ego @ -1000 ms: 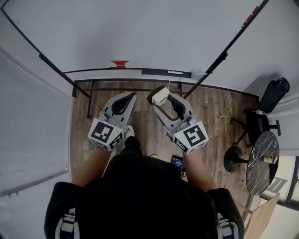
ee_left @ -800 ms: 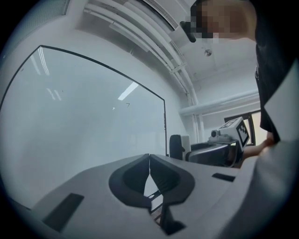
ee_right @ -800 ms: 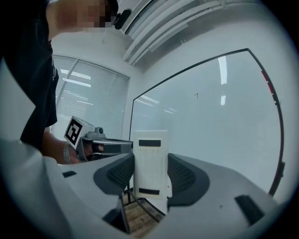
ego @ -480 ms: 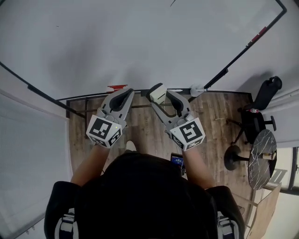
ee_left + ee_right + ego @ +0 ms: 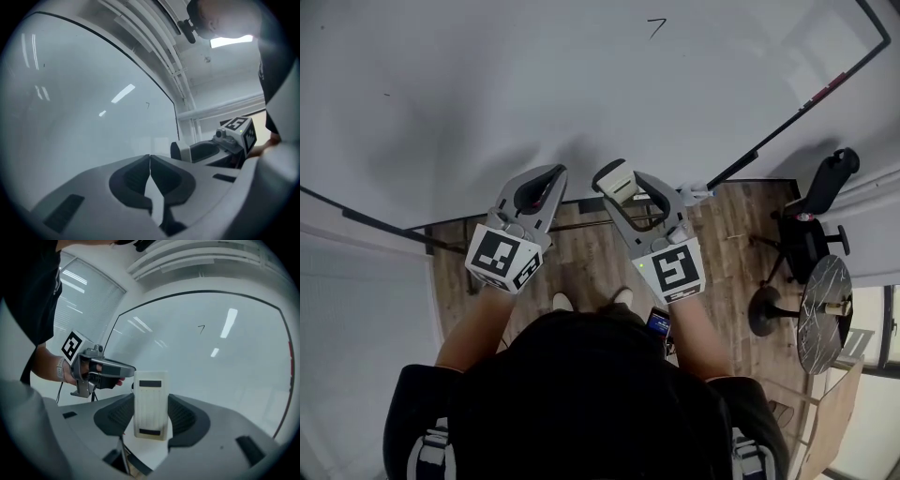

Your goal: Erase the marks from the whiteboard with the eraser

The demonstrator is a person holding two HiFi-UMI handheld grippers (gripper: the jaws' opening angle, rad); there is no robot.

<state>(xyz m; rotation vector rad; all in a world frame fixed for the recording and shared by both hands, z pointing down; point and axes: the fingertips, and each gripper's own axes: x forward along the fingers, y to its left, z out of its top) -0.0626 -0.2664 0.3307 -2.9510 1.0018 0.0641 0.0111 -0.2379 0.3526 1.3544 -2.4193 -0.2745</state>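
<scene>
A large whiteboard [image 5: 534,84] fills the upper part of the head view. A small dark mark [image 5: 655,27] shaped like a 7 sits near its top, and the same mark [image 5: 201,328] shows in the right gripper view. My right gripper [image 5: 615,181] is shut on a white eraser [image 5: 617,182], held in front of the board's lower part; the eraser [image 5: 150,404] stands upright between the jaws. Beside it, my left gripper [image 5: 557,172] is shut with nothing in it, its jaws [image 5: 149,159] touching.
The board's black frame [image 5: 787,122] runs diagonally at the right. A red object [image 5: 542,192] shows at the tray behind the left gripper. On the wooden floor [image 5: 581,262] to the right stand a black chair [image 5: 811,220] and a round dark table [image 5: 823,314].
The head view has tilted up, so more of the whiteboard and the small mark came into sight. Both grippers rose toward the board, the eraser still held.
</scene>
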